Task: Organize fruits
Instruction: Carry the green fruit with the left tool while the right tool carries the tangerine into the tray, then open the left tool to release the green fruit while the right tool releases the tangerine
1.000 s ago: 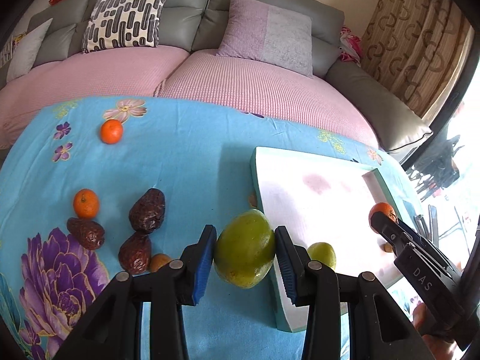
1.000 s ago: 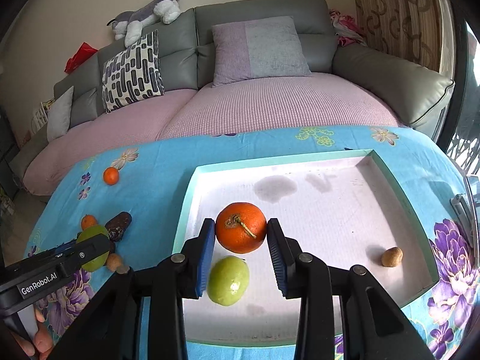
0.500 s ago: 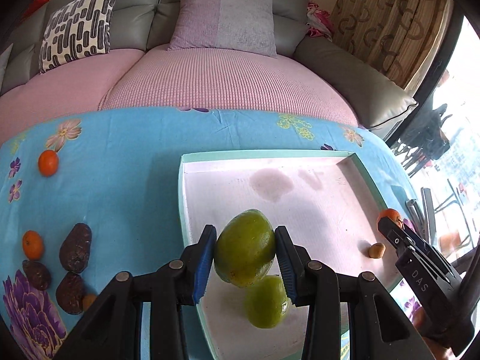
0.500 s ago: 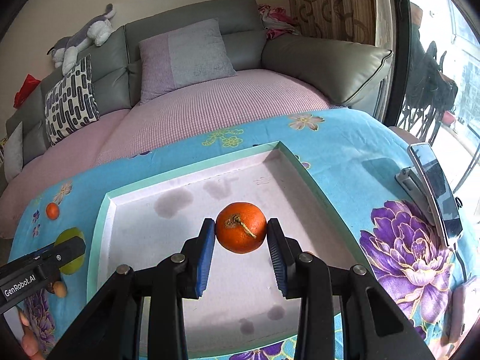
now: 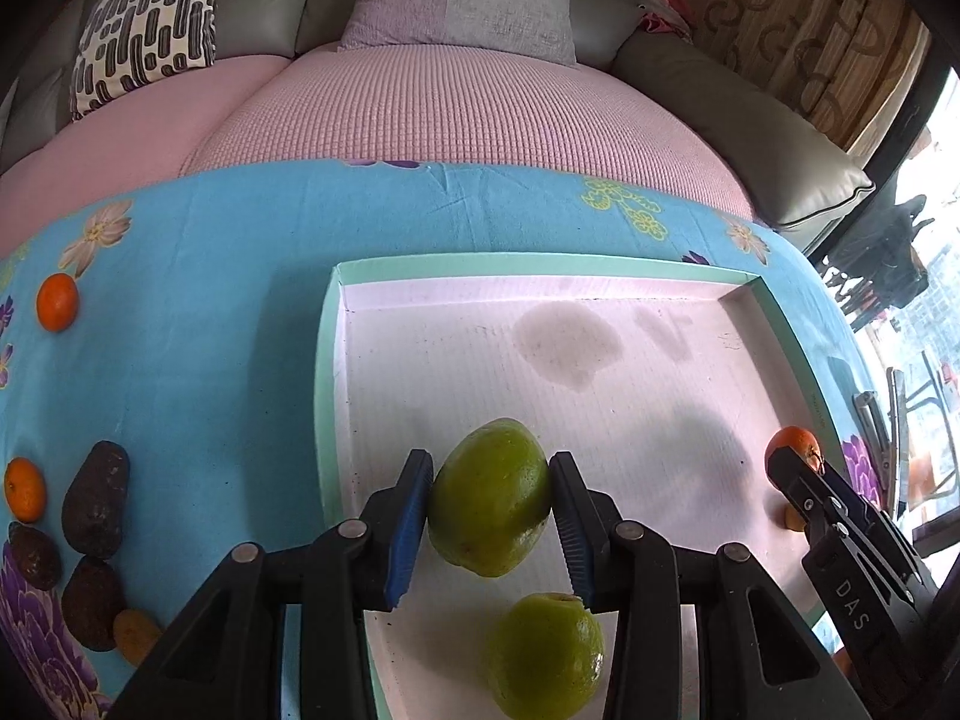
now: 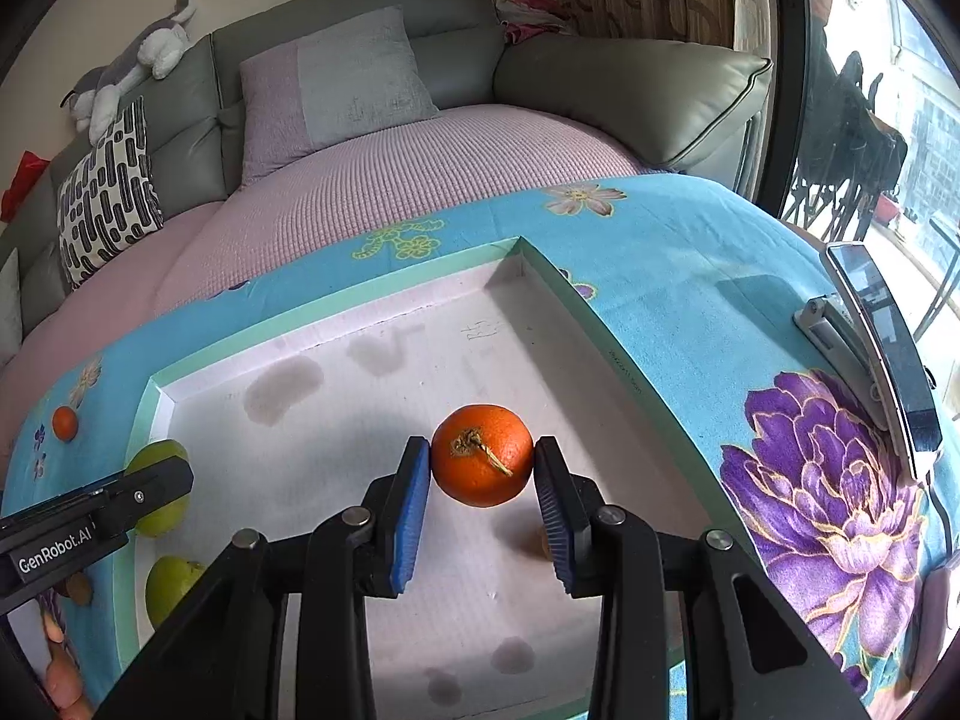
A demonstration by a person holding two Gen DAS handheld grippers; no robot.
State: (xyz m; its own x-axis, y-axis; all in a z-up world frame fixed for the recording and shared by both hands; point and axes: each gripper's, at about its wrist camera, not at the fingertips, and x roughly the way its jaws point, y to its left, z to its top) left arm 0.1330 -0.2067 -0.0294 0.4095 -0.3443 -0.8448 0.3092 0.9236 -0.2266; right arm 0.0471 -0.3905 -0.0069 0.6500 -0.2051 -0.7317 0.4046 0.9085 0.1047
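Note:
My left gripper (image 5: 489,501) is shut on a large green fruit (image 5: 489,495) and holds it over the left part of the white tray (image 5: 600,282). A smaller green fruit (image 5: 543,654) lies in the tray just below it. My right gripper (image 6: 483,471) is shut on an orange (image 6: 483,453) above the tray's right half (image 6: 540,276). A small brown fruit (image 6: 543,543) lies in the tray, partly hidden behind the right finger. The left gripper's body (image 6: 96,516) shows at the left of the right wrist view.
On the blue flowered cloth left of the tray lie two small oranges (image 5: 57,302) (image 5: 24,489), several dark brown fruits (image 5: 96,498) and a small tan one (image 5: 135,636). A phone on a stand (image 6: 882,342) sits right of the tray. A sofa is behind.
Both grippers have moved to the right over the tray with their fruits still held. The left one now hangs over the tray's left part, the right one nearer the tray's right wall.

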